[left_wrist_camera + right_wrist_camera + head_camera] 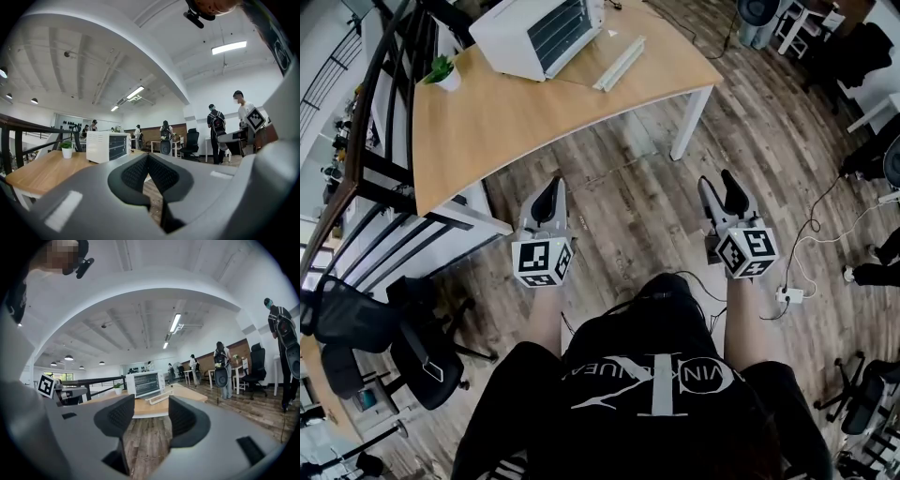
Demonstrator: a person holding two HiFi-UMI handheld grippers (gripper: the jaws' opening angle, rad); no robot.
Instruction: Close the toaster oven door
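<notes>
Toaster oven (539,33) sits at the far end of the wooden table (534,122), well apart from you. Its door (617,64) is dropped open and lies out flat towards the table's near edge, with the white handle bar at its outer end. You are standing back on the plank floor with both tools held out low in front of you, so nothing on the task is done yet.

Your left claw (549,190) is pressed together, pads meeting with nothing between them. Your right claw (719,187) is spread and also empty; through its gap you can see the oven and its lowered door.

I see a few ways this could go wrong:

- The oven looks light. Push the door straight back and the whole box may slide across the table rather than the door swinging up.
- Lift from under the handle. A claw hooked only on the bar's end could slip off and let the door drop.
- The small potted plant (441,70) stands just beside the oven on your left, so a wide sweep with the left tool could knock it.
- A power strip and cable (789,294) lie on the floor near your right side. Mind your feet as you walk in.
</notes>
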